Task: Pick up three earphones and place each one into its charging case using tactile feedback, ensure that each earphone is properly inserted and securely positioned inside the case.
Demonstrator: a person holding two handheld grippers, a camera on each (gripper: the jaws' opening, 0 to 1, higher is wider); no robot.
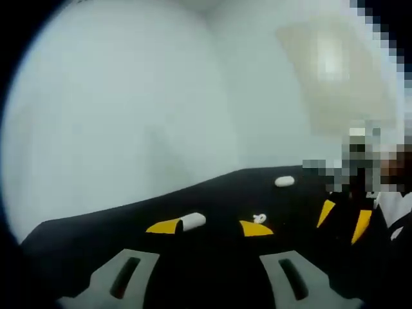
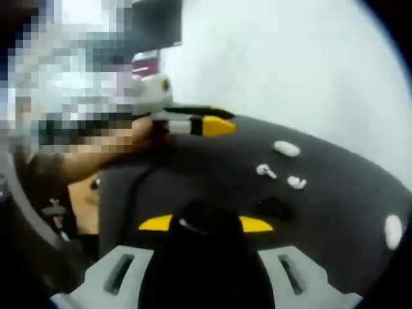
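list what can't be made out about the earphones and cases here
- Right gripper view: the dark object between the right gripper's jaws is blurred; whether it is a case, or gripped, is unclear.
- Left gripper view: the small white piece is too small to identify.
- Right gripper view: the white item near the edge is blurred.

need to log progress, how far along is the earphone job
Nothing looks seated yet: two small white earphones lie loose on the black mat. The right gripper has a black rounded object between its jaws, perhaps a case; the left gripper is open. All insertions remain.
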